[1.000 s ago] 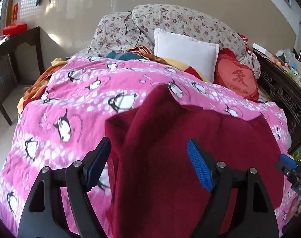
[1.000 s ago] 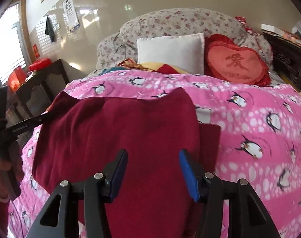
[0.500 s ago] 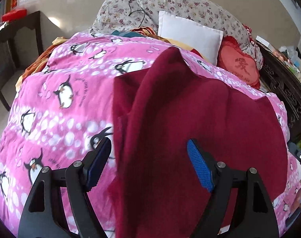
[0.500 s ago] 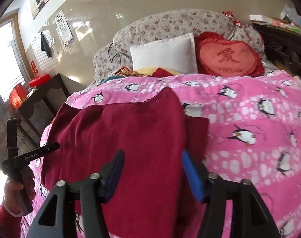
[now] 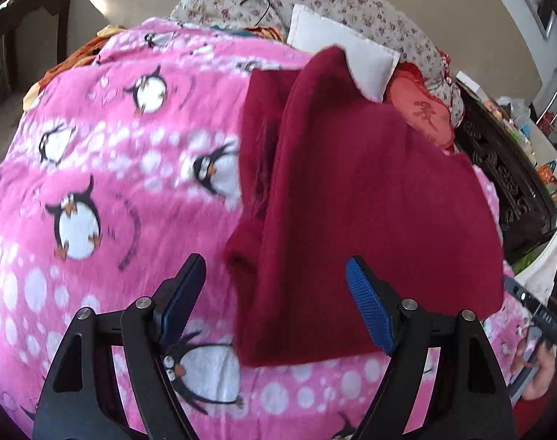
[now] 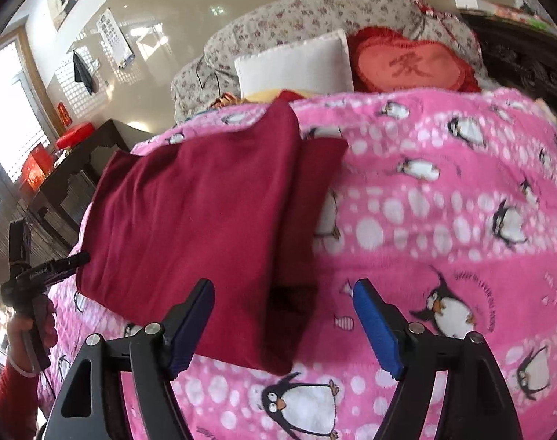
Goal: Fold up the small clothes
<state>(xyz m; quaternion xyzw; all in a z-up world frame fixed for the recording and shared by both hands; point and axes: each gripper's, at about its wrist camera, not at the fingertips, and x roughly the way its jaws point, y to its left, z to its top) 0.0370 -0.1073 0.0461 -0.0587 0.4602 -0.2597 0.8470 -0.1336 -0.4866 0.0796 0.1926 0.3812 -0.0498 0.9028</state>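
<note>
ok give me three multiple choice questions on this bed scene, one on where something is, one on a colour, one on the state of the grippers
1. Where does the garment lie?
A. on the penguin blanket
B. on the white pillow
C. on the floor

2. What colour is the garment?
A. navy
B. dark red
C. yellow

3. How do the left gripper and right gripper stand?
A. both shut on cloth
B. one open, one shut
C. both open, holding nothing

Answers: 1 A, pink penguin cloth shows all around it. 2 B, it is dark red in both views. 3 C, each pair of blue pads stands wide apart with nothing pinched between.
</note>
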